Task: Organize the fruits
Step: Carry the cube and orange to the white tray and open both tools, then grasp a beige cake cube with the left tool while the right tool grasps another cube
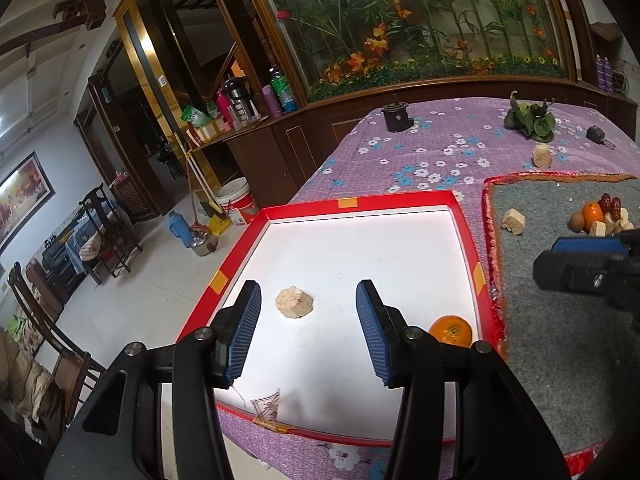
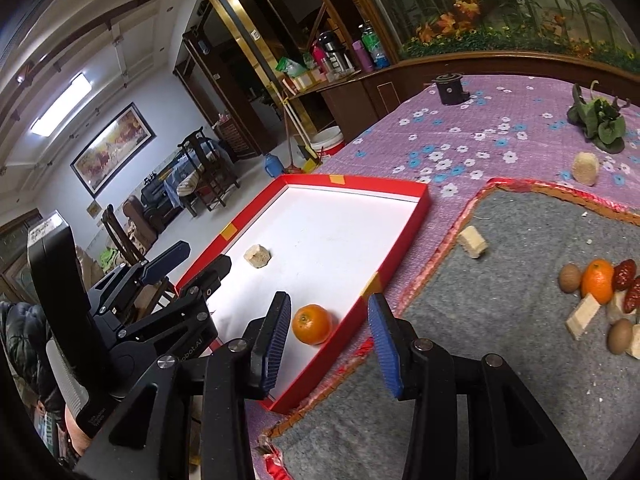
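A red tray [image 1: 360, 202] [image 2: 416, 216] with a white floor holds a tan crumbly lump [image 1: 294, 301] [image 2: 257, 256] and an orange [image 1: 451, 330] [image 2: 312, 324]. My left gripper [image 1: 308, 302] is open and empty above the tray, the lump between its fingers. My right gripper [image 2: 328, 320] is open and empty, with the orange between its fingers near the tray's right wall. A pile on the grey mat [image 2: 500, 280] holds another orange [image 2: 598, 281] [image 1: 592, 214], red dates [image 2: 626, 276], brown nuts [image 2: 570, 277] and pale blocks [image 2: 582, 317].
On the purple flowered cloth [image 1: 420, 148] lie a loose pale block [image 2: 473, 241], a tan lump [image 1: 542, 156], a leafy green vegetable [image 1: 530, 118] and a black cylinder [image 1: 396, 117]. The table's edge drops to the floor at the left, with chairs there.
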The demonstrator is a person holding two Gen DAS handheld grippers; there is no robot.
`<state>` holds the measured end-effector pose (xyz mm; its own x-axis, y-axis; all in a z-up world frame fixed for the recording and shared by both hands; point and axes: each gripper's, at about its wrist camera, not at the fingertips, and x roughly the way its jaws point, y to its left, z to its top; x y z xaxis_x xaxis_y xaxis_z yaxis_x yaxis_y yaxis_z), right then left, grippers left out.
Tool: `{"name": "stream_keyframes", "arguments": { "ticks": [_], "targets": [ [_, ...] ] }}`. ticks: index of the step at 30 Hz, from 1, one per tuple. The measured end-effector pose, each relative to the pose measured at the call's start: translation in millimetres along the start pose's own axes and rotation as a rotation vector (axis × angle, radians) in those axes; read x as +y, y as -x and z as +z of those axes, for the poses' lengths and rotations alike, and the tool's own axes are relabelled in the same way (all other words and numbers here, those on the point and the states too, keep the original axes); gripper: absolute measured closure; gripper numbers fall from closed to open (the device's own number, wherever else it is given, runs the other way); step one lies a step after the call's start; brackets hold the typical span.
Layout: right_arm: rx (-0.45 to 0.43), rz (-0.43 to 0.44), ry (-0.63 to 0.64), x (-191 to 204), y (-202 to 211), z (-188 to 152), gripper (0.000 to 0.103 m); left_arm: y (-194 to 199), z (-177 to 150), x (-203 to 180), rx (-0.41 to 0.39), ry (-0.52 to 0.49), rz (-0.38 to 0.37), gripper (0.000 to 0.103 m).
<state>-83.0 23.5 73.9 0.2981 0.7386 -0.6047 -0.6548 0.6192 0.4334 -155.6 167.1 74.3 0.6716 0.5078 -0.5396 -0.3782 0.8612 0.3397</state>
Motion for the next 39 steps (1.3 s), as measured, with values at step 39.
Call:
{"name": "stream_keyframes", "arguments": {
  "ticks": [39],
  "targets": [
    [0.077, -0.476, -0.041, -173.1, 53.3, -26.6, 0.057, -19.9, 46.3, -210.4, 0.194, -0.235, -0.649, 0.055]
  ]
}}
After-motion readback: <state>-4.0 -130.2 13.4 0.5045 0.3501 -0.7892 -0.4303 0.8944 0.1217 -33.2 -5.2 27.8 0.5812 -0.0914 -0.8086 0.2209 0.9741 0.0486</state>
